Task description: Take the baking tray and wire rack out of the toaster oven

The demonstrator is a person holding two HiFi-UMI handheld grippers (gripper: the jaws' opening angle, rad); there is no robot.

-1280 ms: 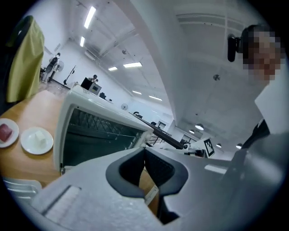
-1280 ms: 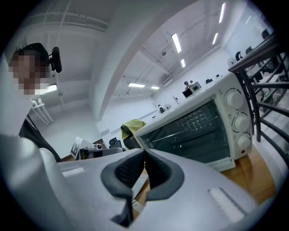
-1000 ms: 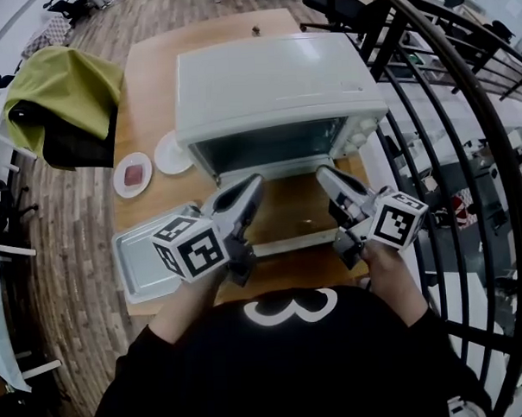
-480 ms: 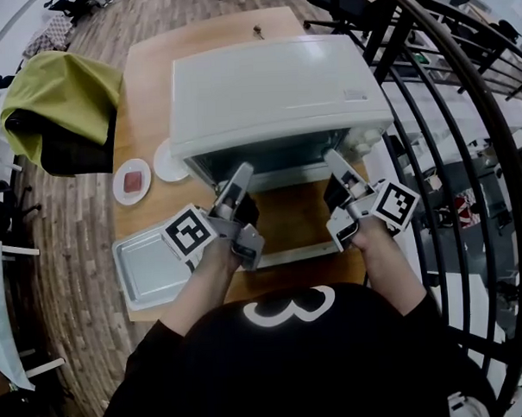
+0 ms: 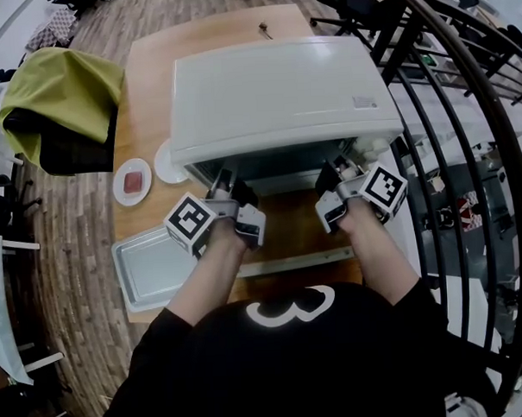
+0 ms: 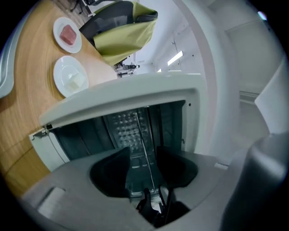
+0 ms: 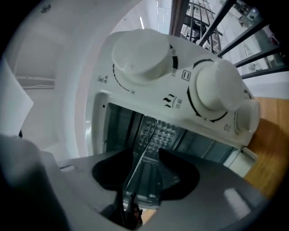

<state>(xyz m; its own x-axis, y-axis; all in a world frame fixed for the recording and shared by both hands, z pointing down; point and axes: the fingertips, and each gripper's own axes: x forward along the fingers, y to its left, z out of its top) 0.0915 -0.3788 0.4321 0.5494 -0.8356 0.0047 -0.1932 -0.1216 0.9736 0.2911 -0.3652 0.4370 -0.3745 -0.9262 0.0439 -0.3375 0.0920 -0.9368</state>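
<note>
The white toaster oven [image 5: 273, 90] stands on the wooden table with its door [image 5: 289, 261] folded down flat. Both grippers reach level into its mouth, the left gripper [image 5: 218, 181] at the left side and the right gripper [image 5: 335, 170] at the right. In the left gripper view the wire rack [image 6: 139, 128] shows as a thin wire that runs between the open jaws of the left gripper [image 6: 142, 151]. The right gripper [image 7: 145, 153] likewise straddles the wire rack [image 7: 146, 137]. Both pairs of jaws have just been opening, and neither presses on the wire. The baking tray [image 5: 151, 267] lies on the table at the left.
Two small plates [image 5: 132, 179] [image 5: 168, 160] sit left of the oven. A green cloth hangs over a chair [image 5: 62, 95] at the far left. A black railing [image 5: 465, 125] runs close along the right. The oven's knobs [image 7: 216, 90] are just right of the right gripper.
Both grippers have moved forward and down from above the open door to the oven's mouth, rolling as they went. Their jaws, shut a second ago, now stand open around the rack's wire.
</note>
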